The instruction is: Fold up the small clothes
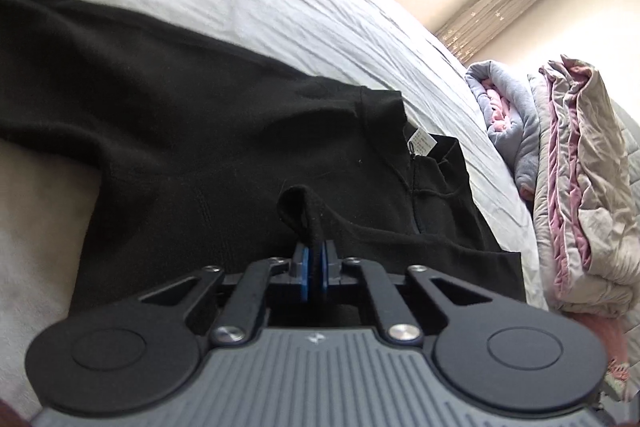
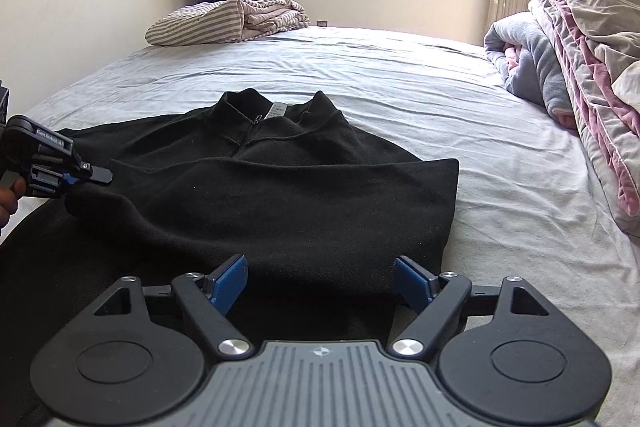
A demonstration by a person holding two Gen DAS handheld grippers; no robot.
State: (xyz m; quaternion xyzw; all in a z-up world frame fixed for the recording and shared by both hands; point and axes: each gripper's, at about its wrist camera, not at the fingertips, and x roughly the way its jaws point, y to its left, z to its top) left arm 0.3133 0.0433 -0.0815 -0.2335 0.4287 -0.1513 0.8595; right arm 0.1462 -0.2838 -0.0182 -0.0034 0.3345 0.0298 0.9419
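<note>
Left gripper (image 1: 314, 255): pinched closed on a fold of the black pullover (image 1: 180, 131).
Right gripper (image 2: 319, 281): spread wide, holding nothing, above the pullover's hem.
Bed (image 2: 400, 83): grey sheet under pullover.

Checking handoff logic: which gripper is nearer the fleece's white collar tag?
Left, likely. The left gripper is clamped on the black fleece beside its chest, below the white collar tag. The right gripper hovers open over the hem, farthest from the tag.
</note>
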